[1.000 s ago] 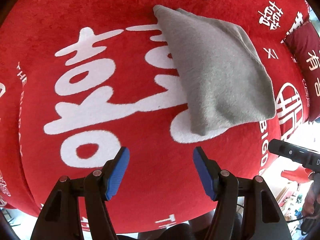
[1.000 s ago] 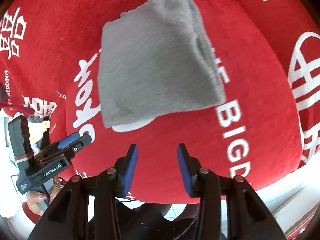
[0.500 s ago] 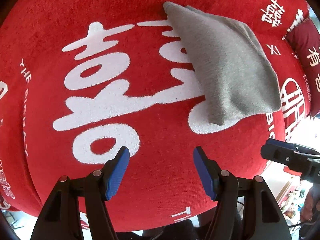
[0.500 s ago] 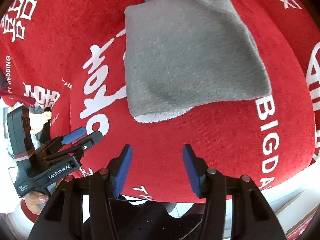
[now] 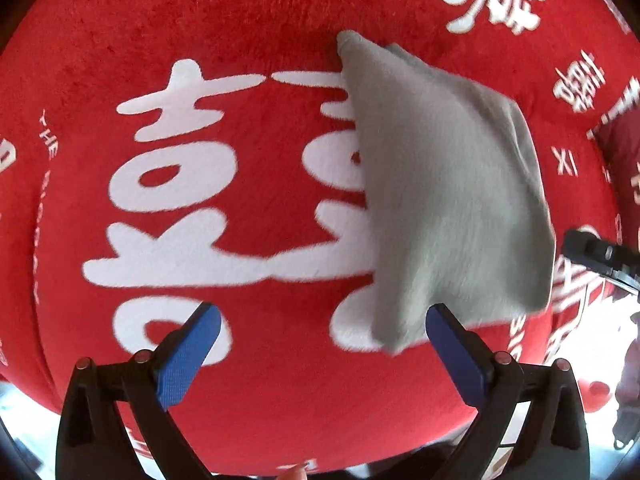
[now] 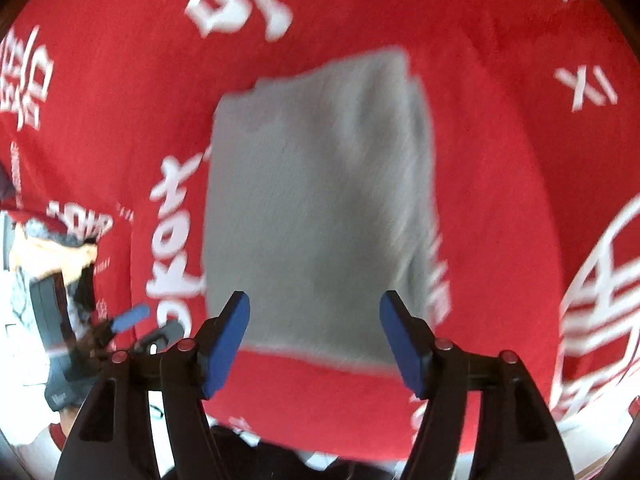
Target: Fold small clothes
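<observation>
A folded grey cloth (image 5: 448, 200) lies on a red blanket (image 5: 248, 240) with big white characters. In the left wrist view my left gripper (image 5: 320, 344) is open and empty, and the cloth's near corner reaches down beside its right finger. In the right wrist view my right gripper (image 6: 316, 328) is open and empty, with the cloth (image 6: 320, 208) straight ahead and its near edge between the fingertips; that view is blurred. The right gripper shows at the right edge of the left wrist view (image 5: 600, 260). The left gripper shows at the lower left of the right wrist view (image 6: 132, 328).
The red blanket (image 6: 500, 140) covers the whole surface and drops off at the near edge in both views. A dark red cushion (image 5: 624, 148) sits at the far right. Floor and clutter show past the blanket's edge at lower right.
Both grippers have moved closer to the cloth. My right gripper has opened wider and swung to face the cloth's near edge. The cloth has not moved.
</observation>
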